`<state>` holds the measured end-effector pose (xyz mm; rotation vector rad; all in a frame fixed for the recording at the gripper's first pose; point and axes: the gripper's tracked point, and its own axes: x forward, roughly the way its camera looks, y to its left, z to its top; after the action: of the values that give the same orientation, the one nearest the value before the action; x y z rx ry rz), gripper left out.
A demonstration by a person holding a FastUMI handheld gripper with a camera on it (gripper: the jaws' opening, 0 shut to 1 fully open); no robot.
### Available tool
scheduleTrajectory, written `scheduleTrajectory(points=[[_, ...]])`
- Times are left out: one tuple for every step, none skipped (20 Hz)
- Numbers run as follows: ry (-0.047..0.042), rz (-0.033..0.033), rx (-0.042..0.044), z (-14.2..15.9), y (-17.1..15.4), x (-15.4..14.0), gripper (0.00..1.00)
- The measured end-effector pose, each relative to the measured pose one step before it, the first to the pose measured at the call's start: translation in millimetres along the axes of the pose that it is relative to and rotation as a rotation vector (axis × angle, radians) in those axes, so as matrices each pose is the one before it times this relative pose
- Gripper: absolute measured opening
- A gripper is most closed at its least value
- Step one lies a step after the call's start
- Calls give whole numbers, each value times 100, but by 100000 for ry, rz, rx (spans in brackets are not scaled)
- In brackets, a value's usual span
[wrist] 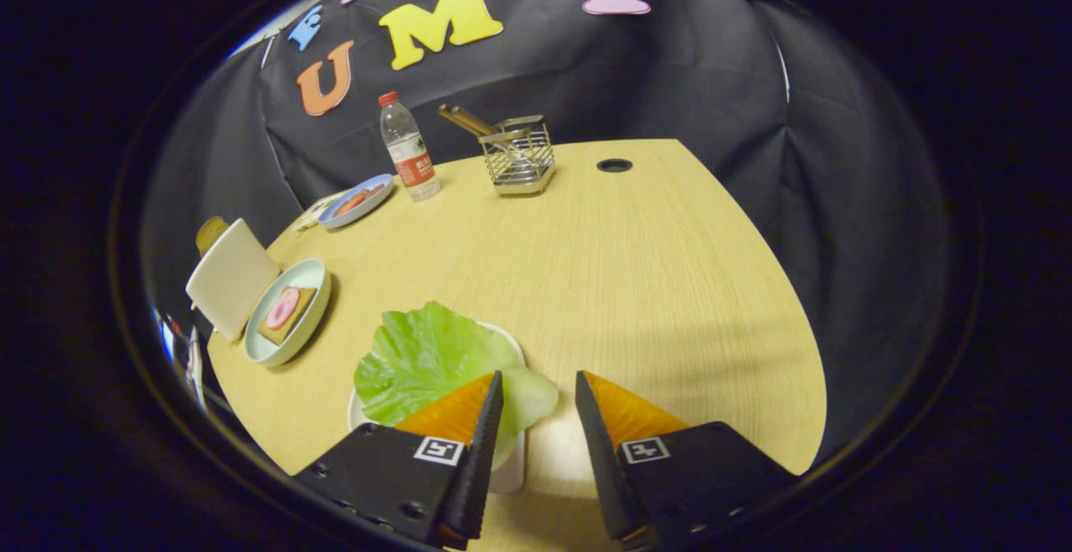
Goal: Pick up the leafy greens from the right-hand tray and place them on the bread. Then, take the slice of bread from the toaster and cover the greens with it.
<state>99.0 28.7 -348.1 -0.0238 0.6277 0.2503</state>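
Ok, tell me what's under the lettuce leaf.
A white tray lies under the lettuce leaf; most of it is covered. The open gripper hovers at the leaf's edge.

Water bottle (409,147) beside wire basket (518,156), blue plate (357,200)

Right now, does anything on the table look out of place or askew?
Only slightly: the lettuce leaf overhangs its white tray on several sides. The open gripper has one jaw over the leaf, gripping nothing. Bottle and wire basket stand upright; nothing looks spilled.
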Motion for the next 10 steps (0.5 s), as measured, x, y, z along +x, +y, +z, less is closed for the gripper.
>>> scheduleTrajectory(points=[[-304,-1246,-1301,23,-163,-168,39],[-899,-907,-1072,382,42,-51,31],[-1183,-927,-1147,527,73,-224,23],[-932,-703,-1350,315,33,-78,13],[-395,1040,-936,272,292,11,3],[67,1152,-1147,-73,540,-511,4],[-150,2051,-101,211,499,-121,0],[-176,1397,471,261,408,-372,0],[-748,1606,1494,466,355,-563,0],[-987,998,1191,506,384,-570,0]])
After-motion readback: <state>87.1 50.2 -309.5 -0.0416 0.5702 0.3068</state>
